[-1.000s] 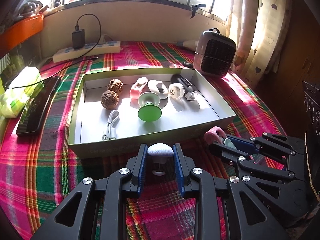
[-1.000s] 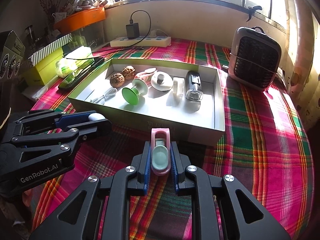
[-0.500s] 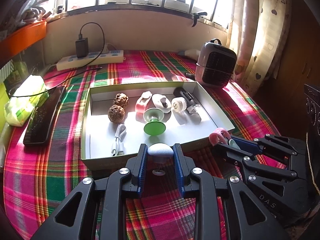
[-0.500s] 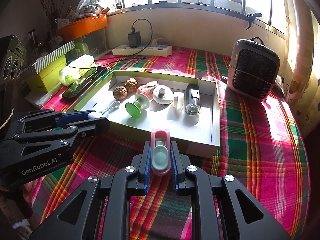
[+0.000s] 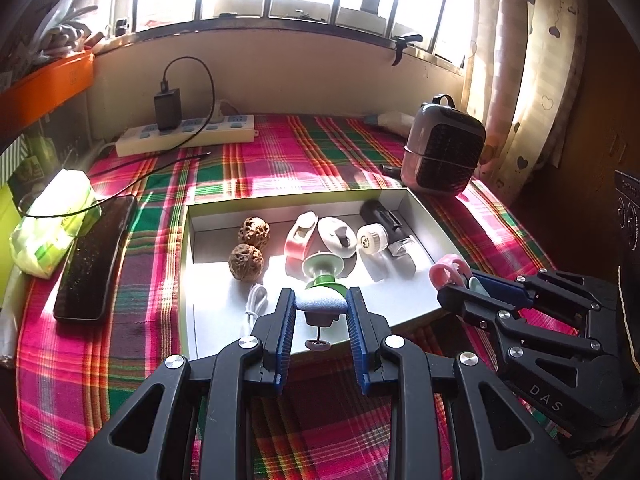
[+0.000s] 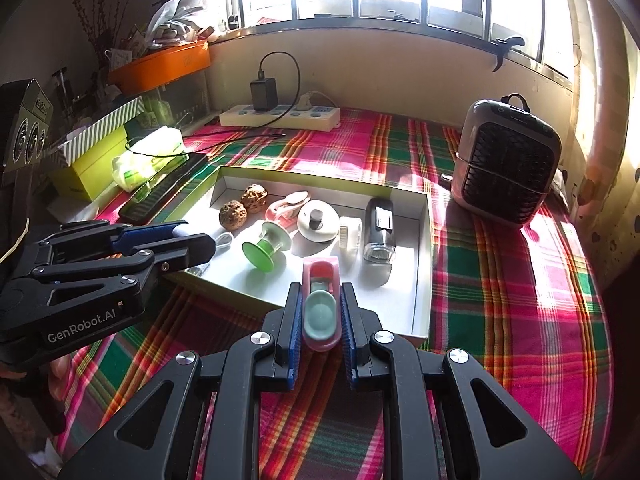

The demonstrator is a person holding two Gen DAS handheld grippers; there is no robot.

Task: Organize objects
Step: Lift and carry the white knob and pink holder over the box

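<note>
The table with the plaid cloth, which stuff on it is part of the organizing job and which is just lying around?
Part of the job:
- white box
- walnuts
- green spool
- white cable
- pink clip in the right gripper
- white knob in the left gripper

Lying about:
- power strip
- small heater
- phone
- tissue pack

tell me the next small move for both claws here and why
Probably carry both forward over the white box and lower. The left claw grips a white-capped piece, the right claw a pink and mint clip, both held above the plaid cloth at the box's near rim. Bare floor shows near the front right corner.
</note>
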